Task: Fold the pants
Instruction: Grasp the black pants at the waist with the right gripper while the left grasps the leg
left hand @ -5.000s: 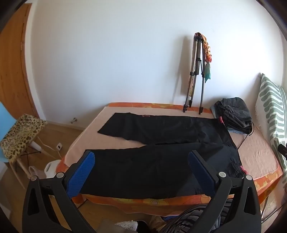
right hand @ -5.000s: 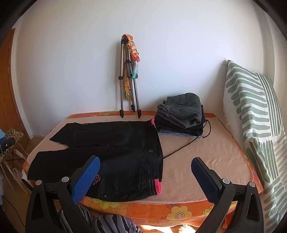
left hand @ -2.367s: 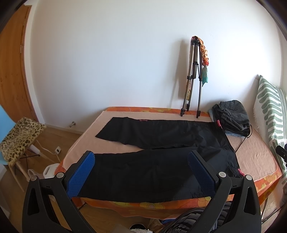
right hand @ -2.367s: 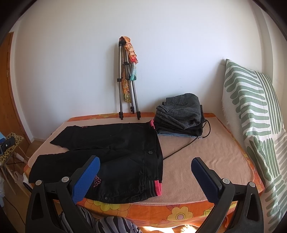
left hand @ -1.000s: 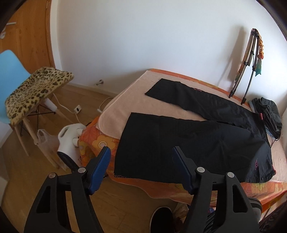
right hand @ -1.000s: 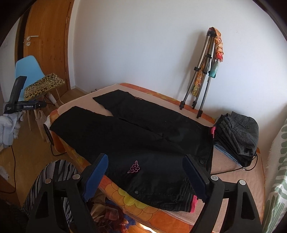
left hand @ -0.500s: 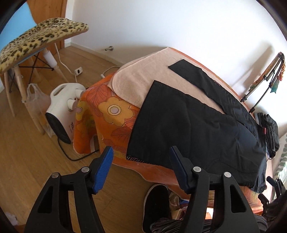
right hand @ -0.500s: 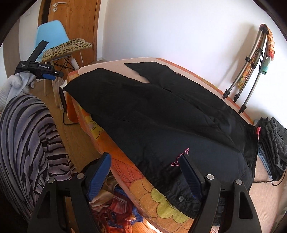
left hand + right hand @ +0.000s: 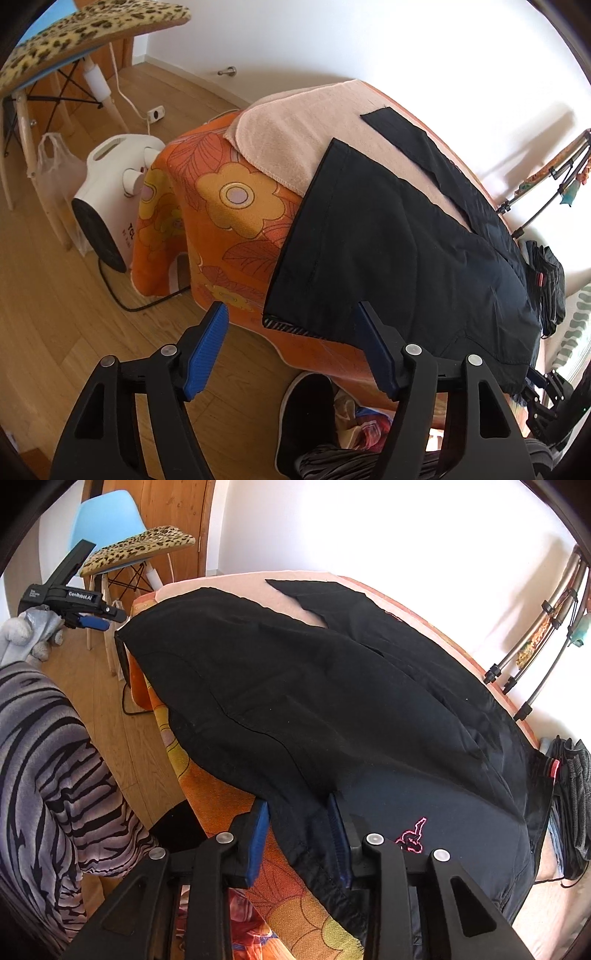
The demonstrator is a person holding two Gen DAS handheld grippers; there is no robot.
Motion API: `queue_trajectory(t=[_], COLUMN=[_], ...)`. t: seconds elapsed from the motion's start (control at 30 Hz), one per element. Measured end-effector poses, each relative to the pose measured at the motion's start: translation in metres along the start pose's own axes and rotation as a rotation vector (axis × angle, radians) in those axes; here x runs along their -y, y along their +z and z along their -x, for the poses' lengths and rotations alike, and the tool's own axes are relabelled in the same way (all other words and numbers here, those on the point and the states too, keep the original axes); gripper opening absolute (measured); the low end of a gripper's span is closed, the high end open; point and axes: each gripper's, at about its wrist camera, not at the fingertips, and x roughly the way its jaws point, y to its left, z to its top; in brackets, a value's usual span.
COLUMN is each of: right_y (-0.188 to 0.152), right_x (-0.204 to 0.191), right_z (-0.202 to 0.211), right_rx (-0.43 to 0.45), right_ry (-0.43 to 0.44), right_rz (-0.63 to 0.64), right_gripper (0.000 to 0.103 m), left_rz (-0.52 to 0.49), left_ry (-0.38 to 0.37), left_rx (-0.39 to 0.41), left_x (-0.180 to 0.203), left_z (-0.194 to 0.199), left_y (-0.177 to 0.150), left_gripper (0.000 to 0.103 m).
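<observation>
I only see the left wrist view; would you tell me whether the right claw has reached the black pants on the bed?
Observer: Yes; the right claw has just been closing, the black pants' near edge bunched between its pads.
Operator: Any marking nearby?
Observer: A small pink embroidered logo lies just right of that claw.
Operator: Who holds my claw?
Observer: A grey-gloved hand holds the left claw near the leg hem.

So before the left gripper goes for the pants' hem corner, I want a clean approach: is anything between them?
Nothing visible: the left gripper is open just short of the pants hem, only floor and orange bedcover behind.
</observation>
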Motion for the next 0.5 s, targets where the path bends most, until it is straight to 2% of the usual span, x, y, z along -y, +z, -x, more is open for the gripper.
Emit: queue_trajectory(t=[0.2,0.27,0.37,0.5], right_y=[0.004,0.006,0.008,0.009], right_x=[-0.001,-0.004,-0.003,-0.004], right_z=[0.002,0.004,0.006,0.009], right_rx=[0.000,0.002,0.009,0.017], right_ry=[0.004,-0.003,-0.006,-0.018], right_rz=[0.000,0.011,0.017,0.027], right_gripper=[0.021,0.019,0.019,0.018], left_rz=[0.150,0.197,0.218,0.229], left_ry=[-0.085,-0.119,-0.118,-0.073], left_rx=[-0.035,-0.020,0.019,0.063], left_x=[-0.013,-0.012,-0.007,-0.004], left_z=[-0.017,-0.018,-0.013,-0.005], left_y=[-0.007,-0.008,-0.007,-0.002], left_gripper=[0.070,0.070,0.066,0.021])
